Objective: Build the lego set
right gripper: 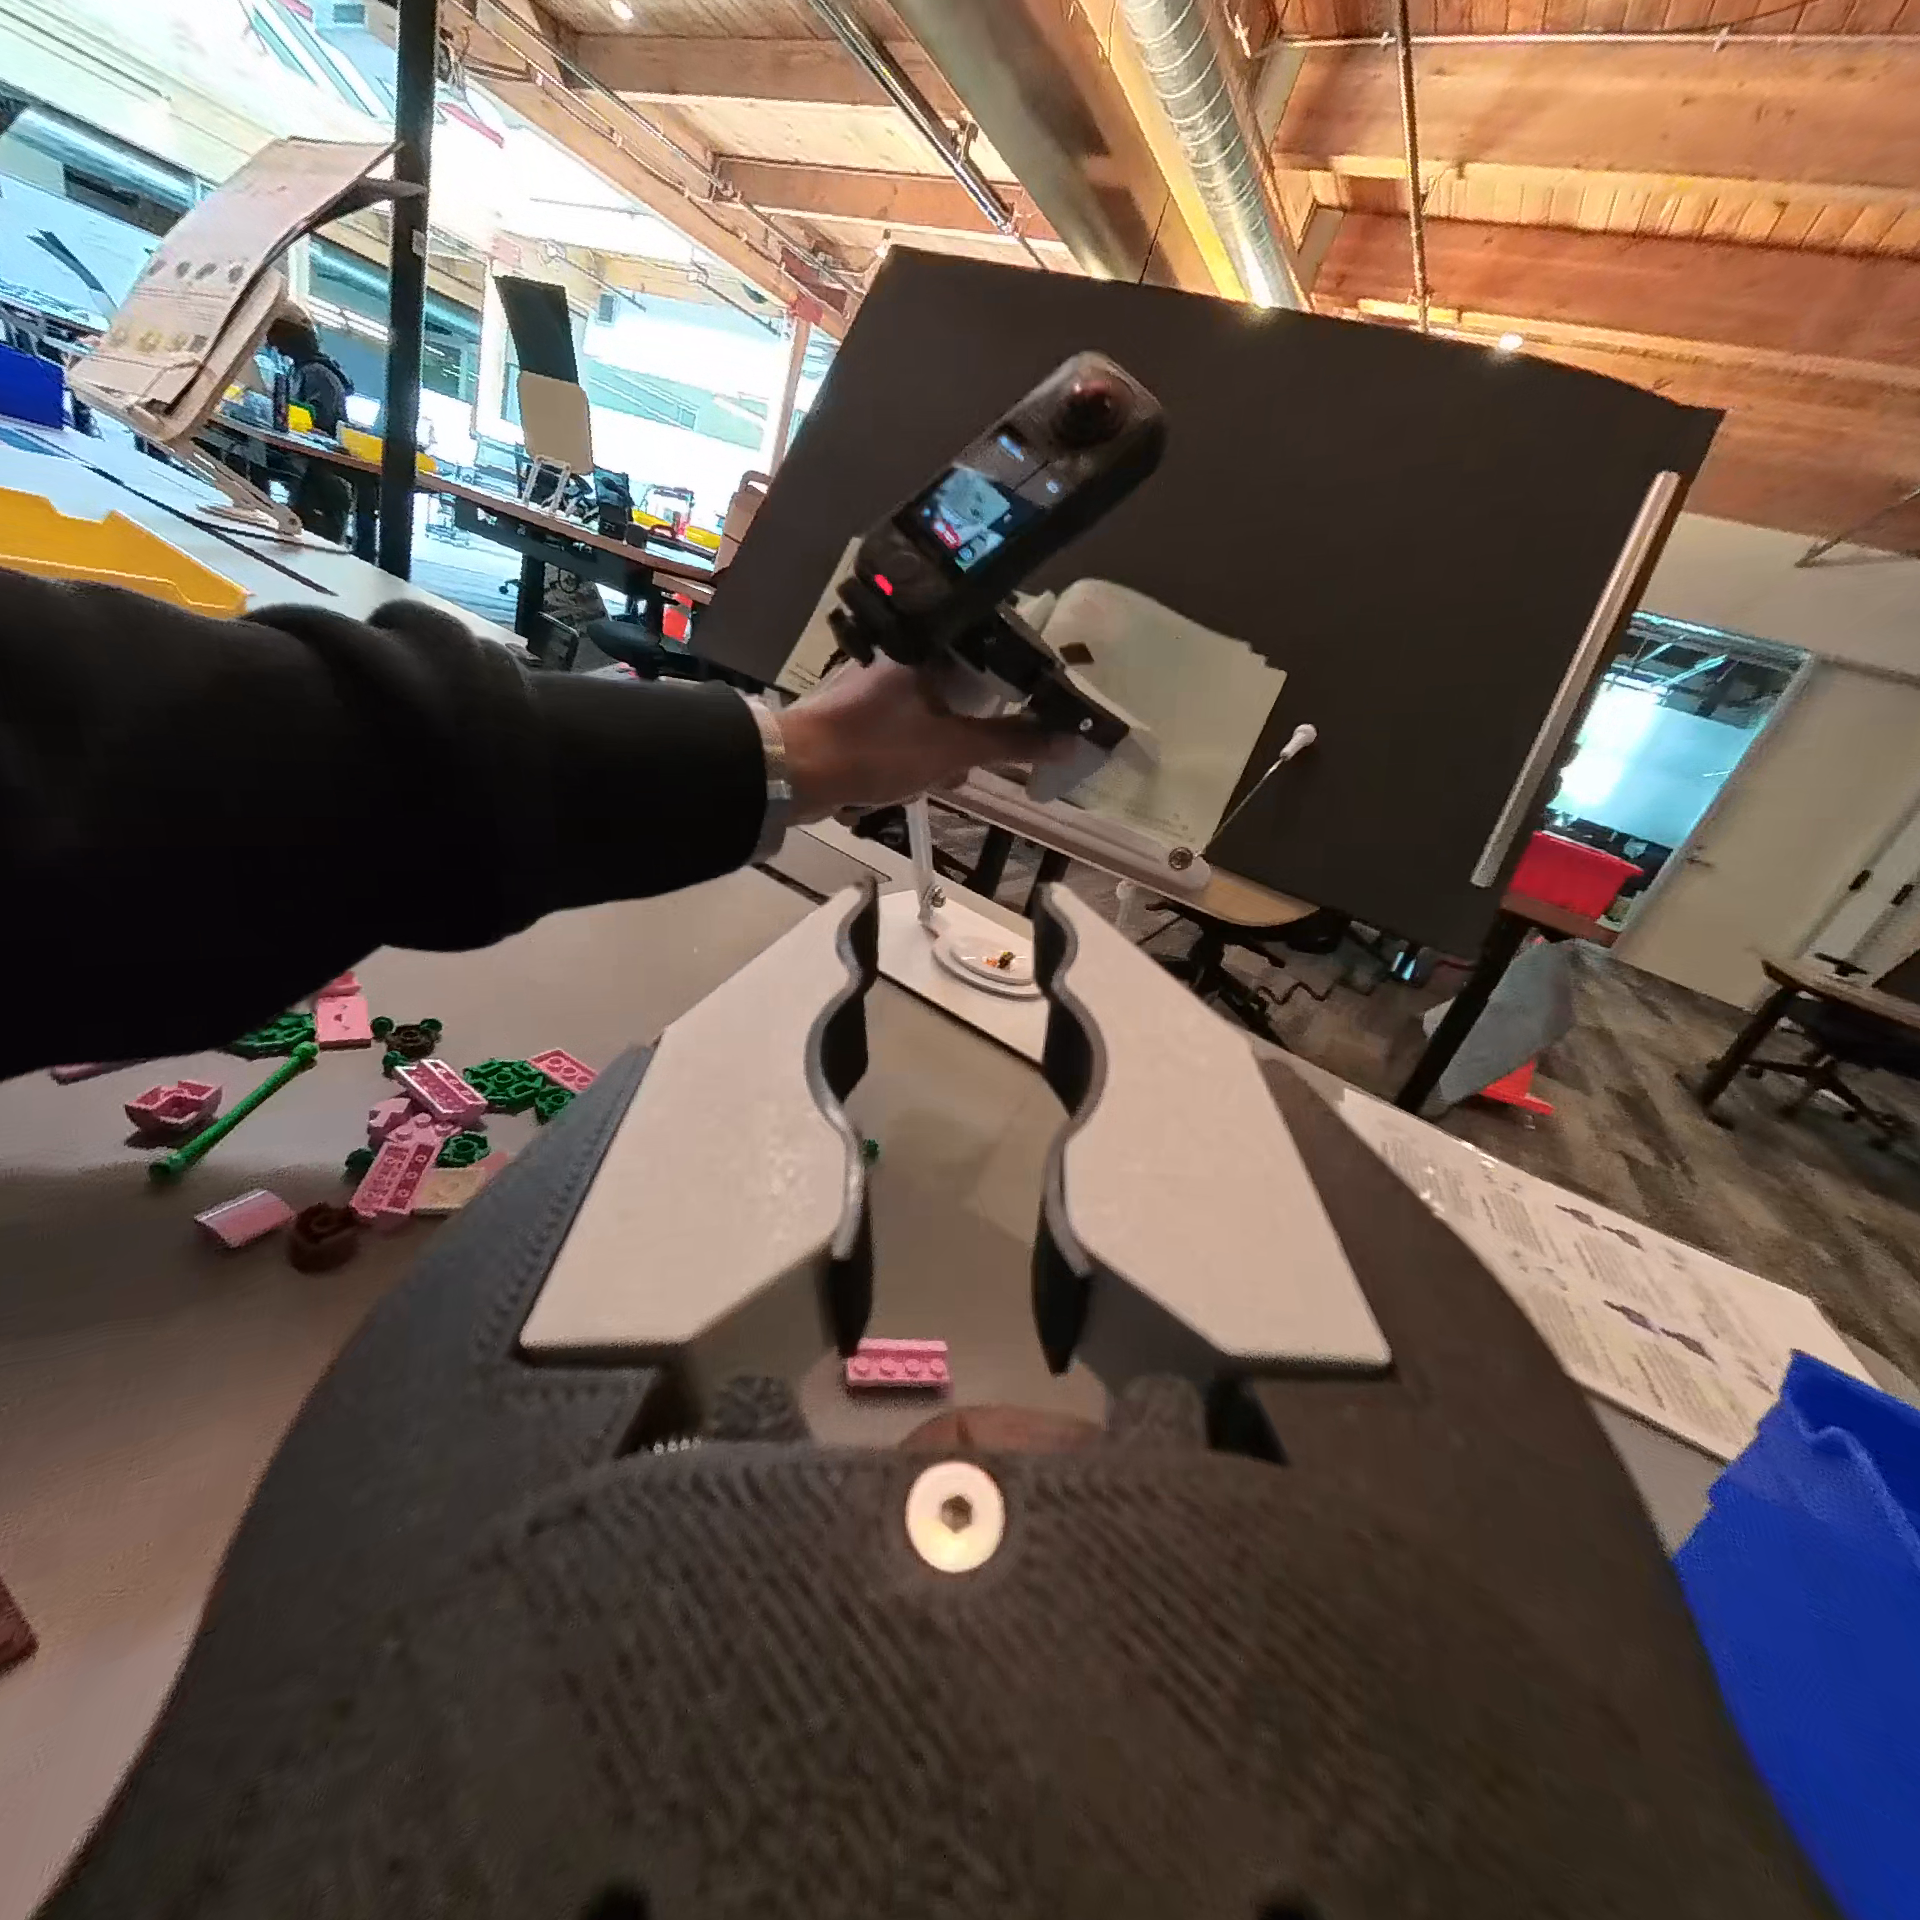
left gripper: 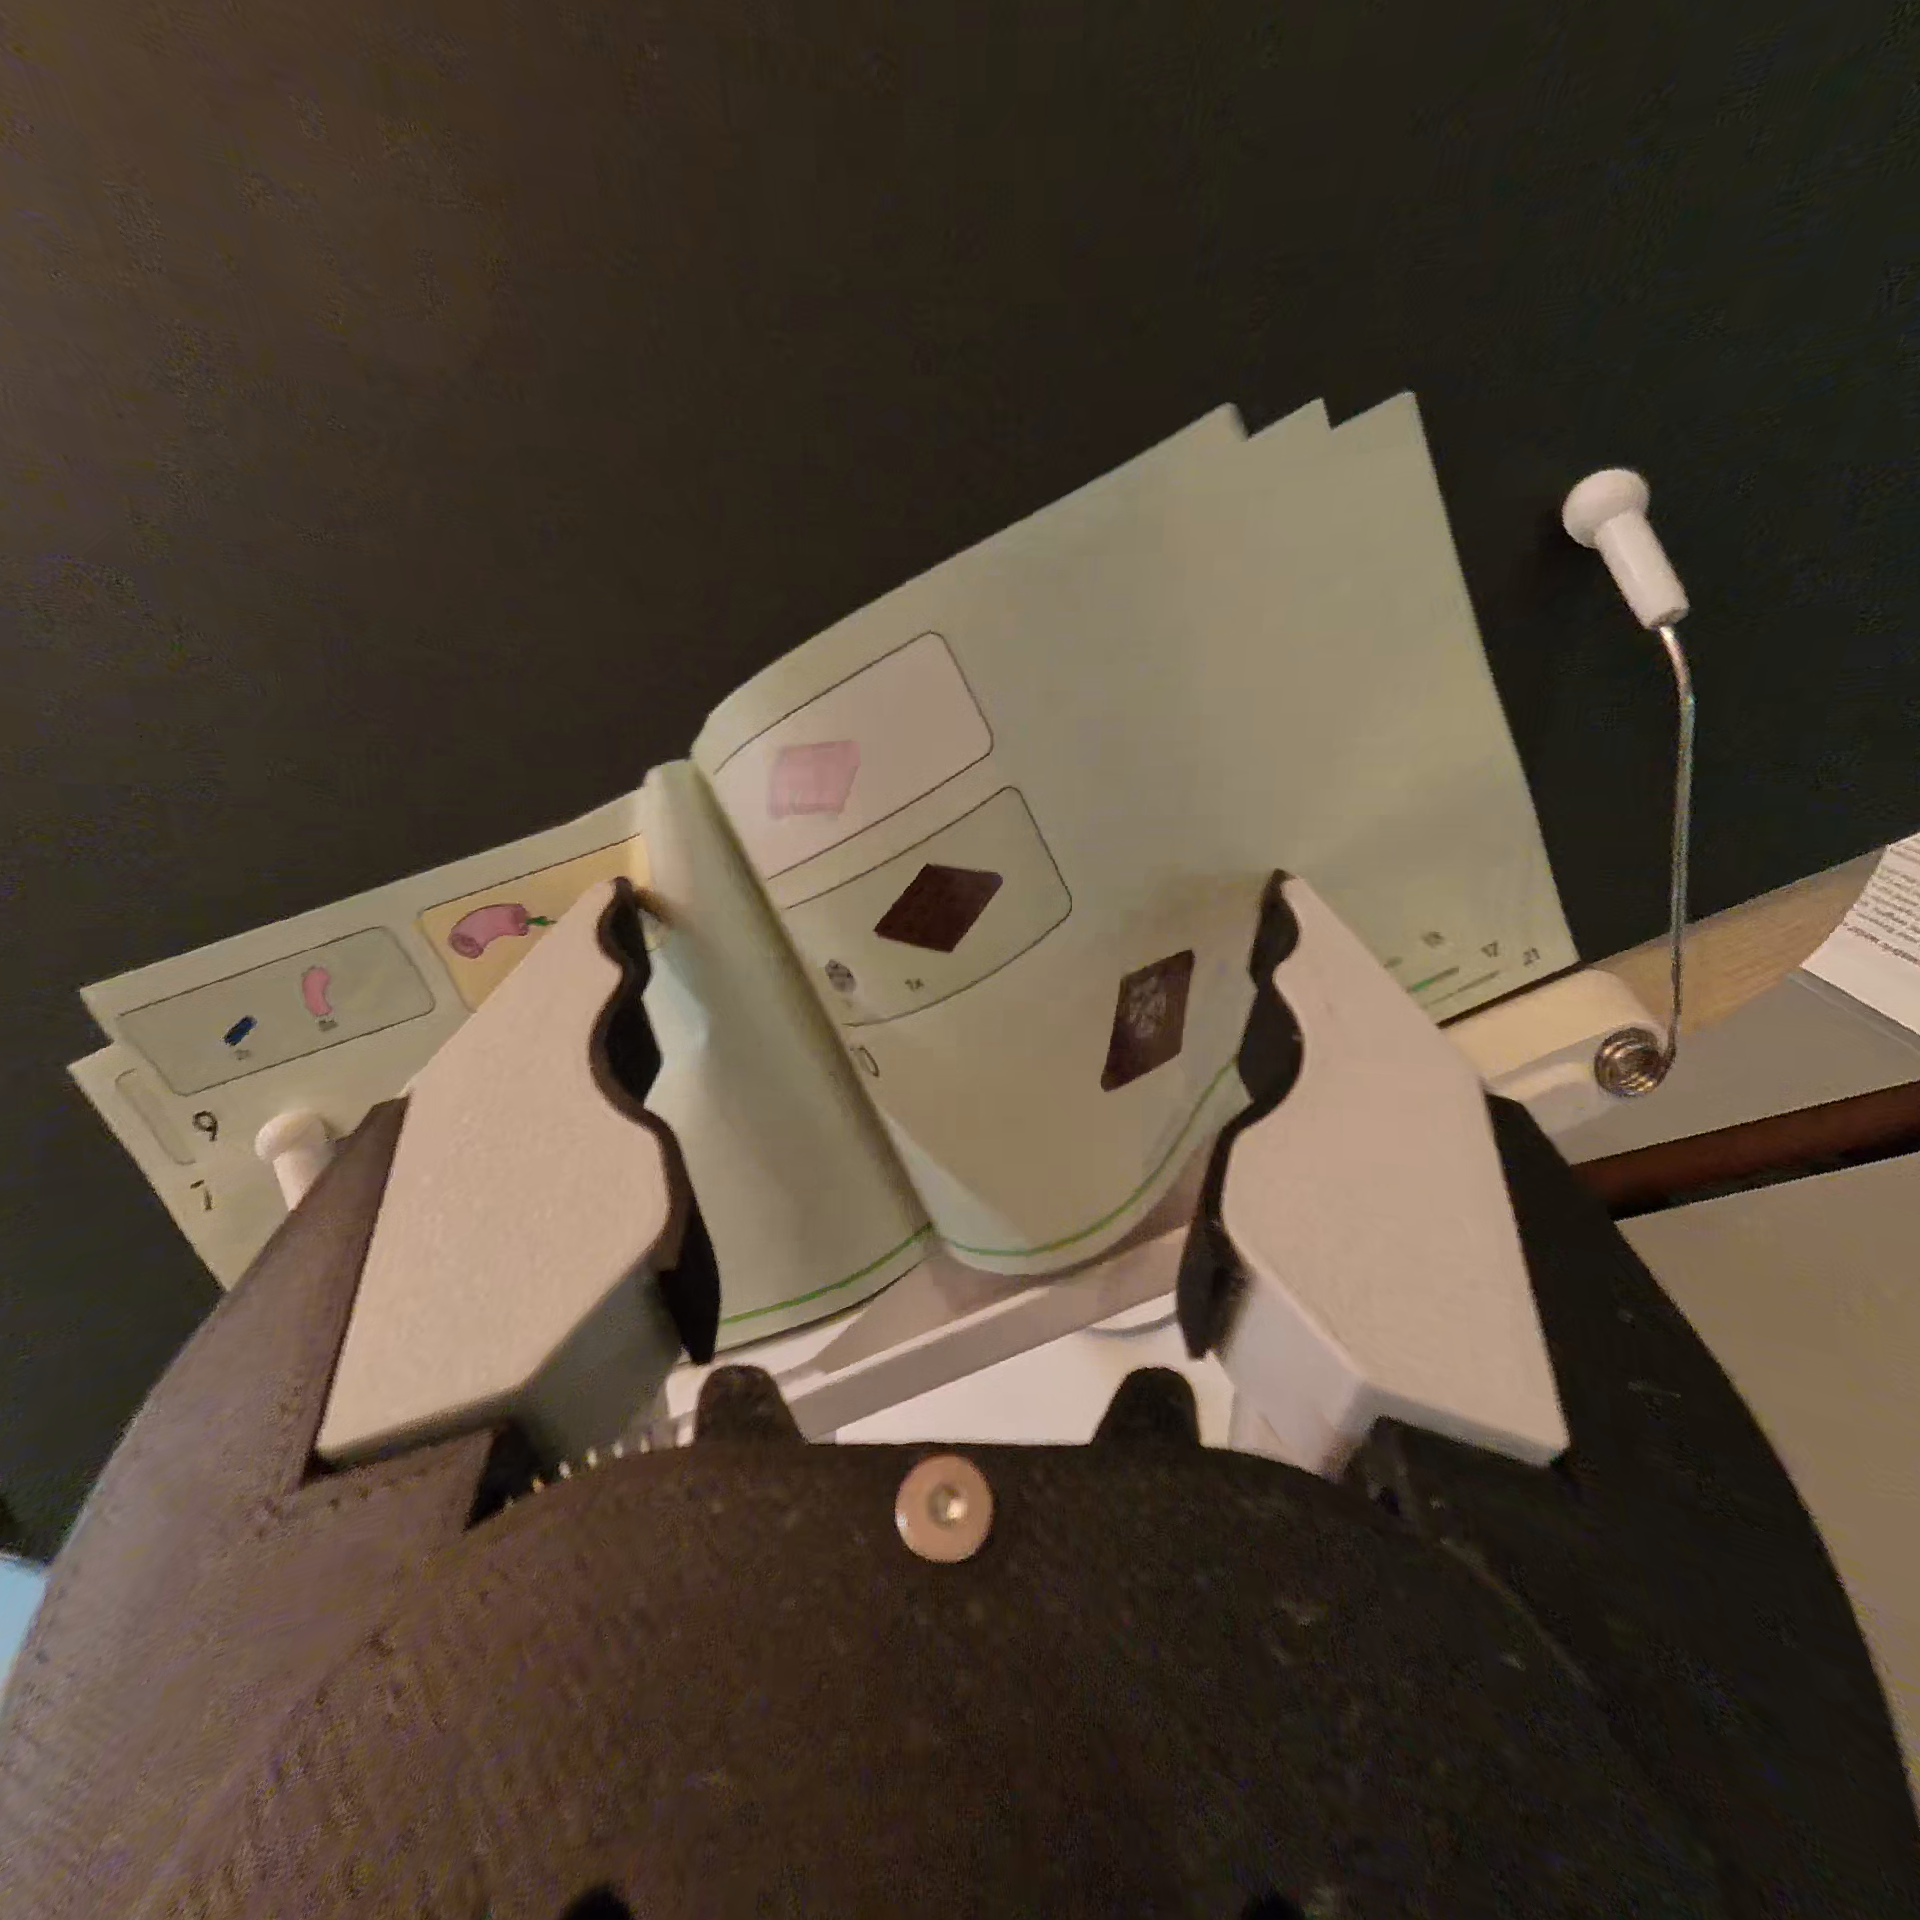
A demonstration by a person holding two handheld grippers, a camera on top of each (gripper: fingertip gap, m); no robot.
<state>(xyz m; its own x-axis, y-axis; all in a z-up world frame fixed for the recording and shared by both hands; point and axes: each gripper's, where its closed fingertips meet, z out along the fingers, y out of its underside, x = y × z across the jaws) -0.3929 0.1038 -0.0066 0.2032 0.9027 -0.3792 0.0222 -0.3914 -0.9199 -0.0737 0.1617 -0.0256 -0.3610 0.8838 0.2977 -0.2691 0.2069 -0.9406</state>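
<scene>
One booklet (left gripper: 1091, 831) stands open, spine running 11 to 5 o'clock. The left gripper (left gripper: 951, 914) is spread wide around its pages; the right gripper (right gripper: 951, 914) is parted and empty. One pink brick (right gripper: 899, 1363) lies lengthwise 9 to 3 o'clock.

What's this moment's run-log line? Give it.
left gripper: open, facing instruction booklet | right gripper: open, empty | bricks: loose on table

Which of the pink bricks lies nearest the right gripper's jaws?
The lone pink brick on the table, seen between the open right gripper jaws near their base; the other pink pieces lie scattered off to the left.
</scene>
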